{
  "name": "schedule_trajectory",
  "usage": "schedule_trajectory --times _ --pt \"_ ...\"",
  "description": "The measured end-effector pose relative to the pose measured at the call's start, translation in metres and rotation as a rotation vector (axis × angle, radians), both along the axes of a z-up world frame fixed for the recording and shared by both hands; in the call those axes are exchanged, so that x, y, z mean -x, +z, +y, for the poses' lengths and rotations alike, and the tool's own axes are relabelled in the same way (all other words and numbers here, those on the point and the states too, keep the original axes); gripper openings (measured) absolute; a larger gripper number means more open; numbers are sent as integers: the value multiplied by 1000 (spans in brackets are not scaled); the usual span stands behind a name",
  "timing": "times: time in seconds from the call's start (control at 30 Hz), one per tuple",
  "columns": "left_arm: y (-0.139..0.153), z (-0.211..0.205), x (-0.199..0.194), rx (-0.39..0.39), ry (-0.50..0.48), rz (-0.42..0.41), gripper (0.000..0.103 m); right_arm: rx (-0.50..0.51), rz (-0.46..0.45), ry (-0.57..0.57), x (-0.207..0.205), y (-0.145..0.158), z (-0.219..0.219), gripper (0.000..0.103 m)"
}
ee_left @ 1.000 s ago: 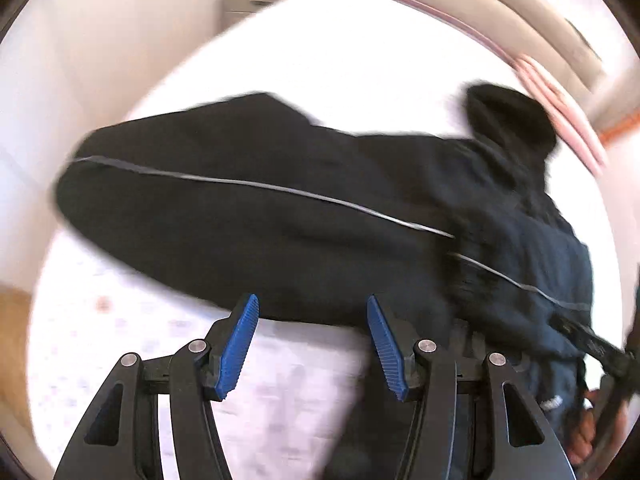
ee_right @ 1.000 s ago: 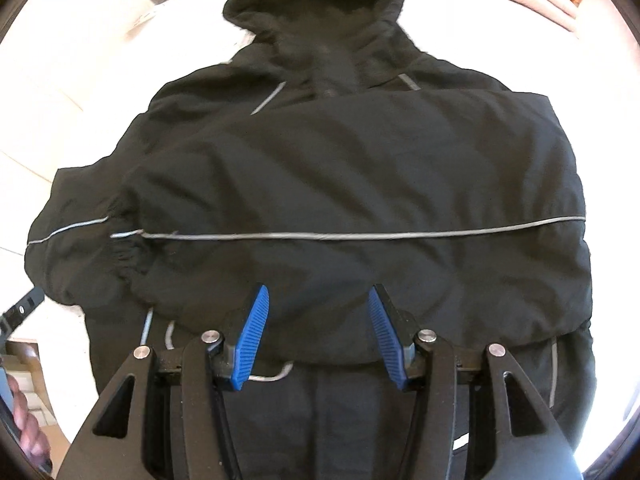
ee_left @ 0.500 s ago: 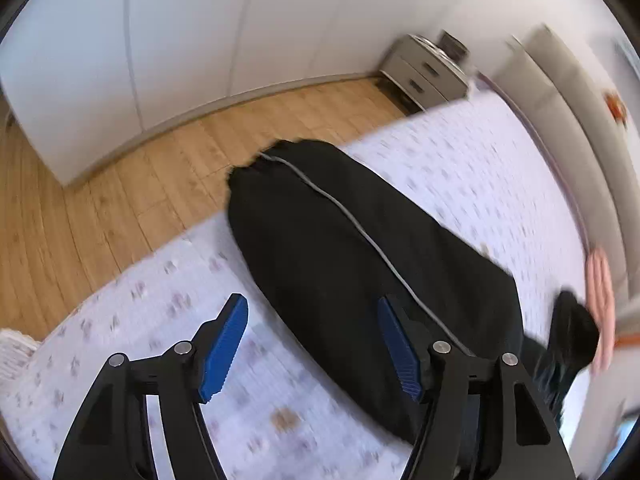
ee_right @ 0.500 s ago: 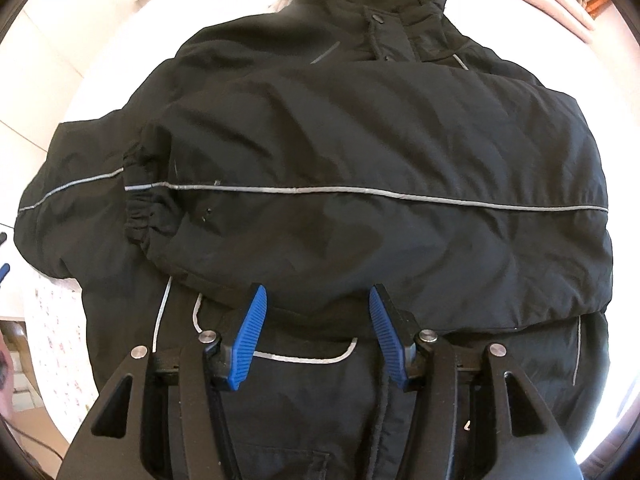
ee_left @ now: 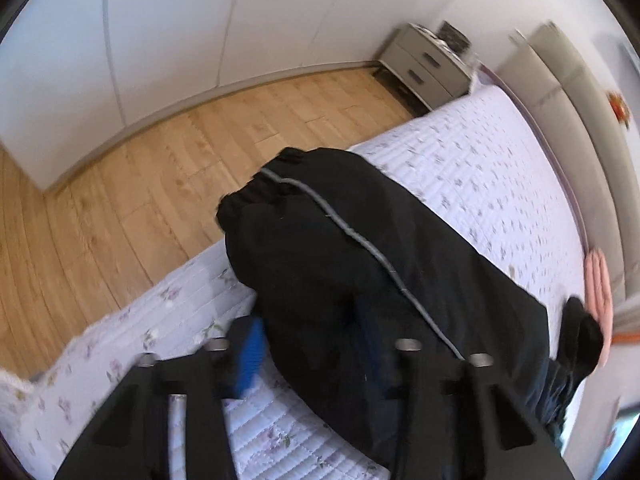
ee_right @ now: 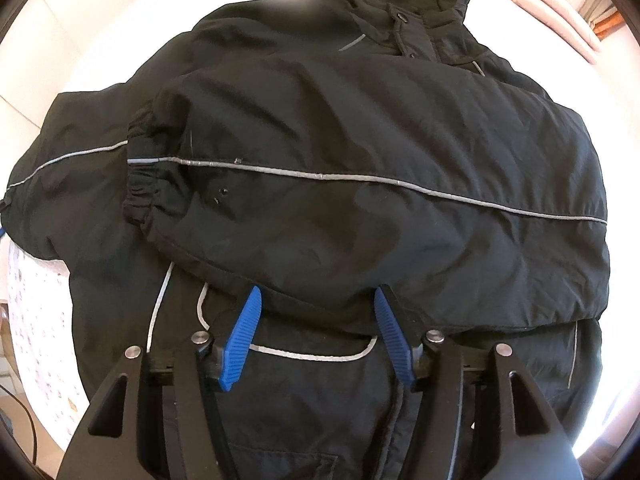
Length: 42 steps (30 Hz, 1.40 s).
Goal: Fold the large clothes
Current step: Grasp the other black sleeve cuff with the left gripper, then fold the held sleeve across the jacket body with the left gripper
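A black padded jacket (ee_right: 360, 140) with grey piping lies on the bed, one sleeve folded across its chest. Its other sleeve (ee_left: 320, 248) stretches to the bed's edge, cuff (ee_left: 256, 196) near the floor side. My left gripper (ee_left: 308, 344) is blurred, its jaws closing on the lower edge of this sleeve, with black fabric between the blue pads. Above the jacket's front, my right gripper (ee_right: 318, 292) points down, its jaws opening and holding nothing; the folded sleeve's lower edge lies just past its tips.
The bed (ee_left: 480, 168) has a pale floral quilt and a padded headboard (ee_left: 580, 100). A wooden floor (ee_left: 160, 180) and a grey nightstand (ee_left: 424, 64) lie beyond the bed's edge. A pink folded item (ee_left: 598, 288) sits by the jacket's hood (ee_left: 580, 336).
The left gripper swung from over the jacket's body out to the sleeve end, and its jaws narrowed around the fabric. The right gripper sank a little closer to the jacket front.
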<state>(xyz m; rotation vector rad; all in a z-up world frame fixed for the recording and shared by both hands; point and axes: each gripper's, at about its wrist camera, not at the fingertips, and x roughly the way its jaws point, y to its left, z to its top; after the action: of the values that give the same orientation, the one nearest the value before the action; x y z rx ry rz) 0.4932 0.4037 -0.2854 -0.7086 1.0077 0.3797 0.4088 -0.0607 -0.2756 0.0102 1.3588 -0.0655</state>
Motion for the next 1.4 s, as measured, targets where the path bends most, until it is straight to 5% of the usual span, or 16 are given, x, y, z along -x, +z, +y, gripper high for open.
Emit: schedule_trajectory --times 0.07,0.27,0.7,1.0,1.4 --pt "8 -2 -1 -23 -22 -19 23 -1 -3 2 1 0 2 62" --pt "54 -33 11 -132 -106 -102 19 -11 -14 -6 9 7 -8 62" --pt "137 -208 22 -355 -460 -233 17 -71 -53 -32 22 26 -49 62" --pt "155 -313 38 -392 -610 -280 15 -92 -83 -43 41 43 -87 62" --pt "166 -384 60 -360 -726 -307 15 -126 -69 -83 64 39 -136 62"
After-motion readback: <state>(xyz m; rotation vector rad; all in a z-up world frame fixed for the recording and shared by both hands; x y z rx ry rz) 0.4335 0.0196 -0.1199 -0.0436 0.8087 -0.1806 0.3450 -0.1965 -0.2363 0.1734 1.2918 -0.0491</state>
